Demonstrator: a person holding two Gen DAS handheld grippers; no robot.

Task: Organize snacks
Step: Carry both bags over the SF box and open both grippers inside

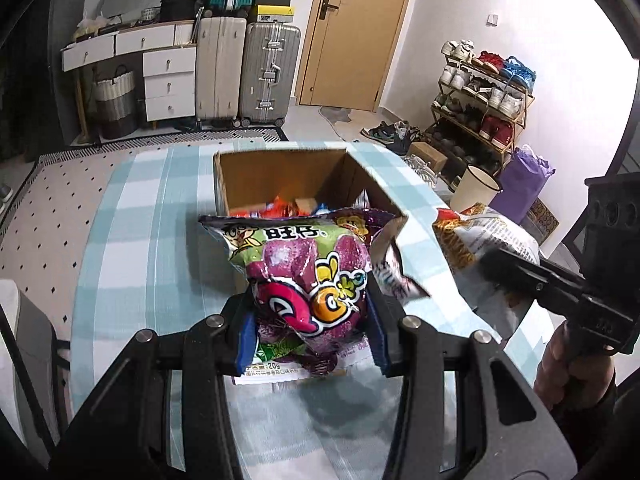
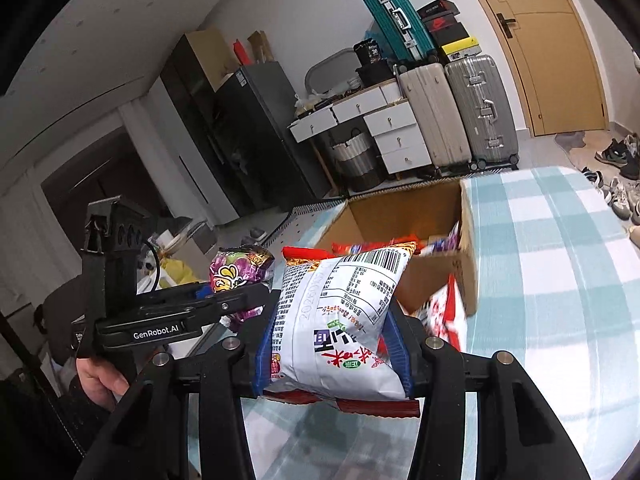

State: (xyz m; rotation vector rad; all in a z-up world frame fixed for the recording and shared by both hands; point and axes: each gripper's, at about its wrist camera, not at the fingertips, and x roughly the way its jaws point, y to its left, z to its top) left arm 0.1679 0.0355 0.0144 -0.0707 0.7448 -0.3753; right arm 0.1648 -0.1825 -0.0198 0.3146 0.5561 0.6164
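Purple candy bag [image 1: 308, 280] is squeezed tight in the left gripper [image 1: 312, 332]; the right gripper [image 2: 332, 356] pinches a white snack bag [image 2: 340, 312]. Both puffy bags might bump at the cardboard box [image 1: 280, 176] and slip out.

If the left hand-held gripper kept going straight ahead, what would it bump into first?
Probably the cardboard box: the purple snack bag held by the left hand-held gripper would likely hit its near wall, though depth is unclear.

Each camera rides its own gripper, looking forward along the fingers, close over the checked table [image 1: 132, 208]. The left one faces the door [image 1: 360, 32] and shoe rack [image 1: 480, 96]; the right angles toward the fridge [image 2: 240, 132]. Both share the cardboard box [image 1: 280, 176] [image 2: 404, 216] and suitcases [image 1: 270, 72] [image 2: 480, 108] — and each glimpses the other gripper.
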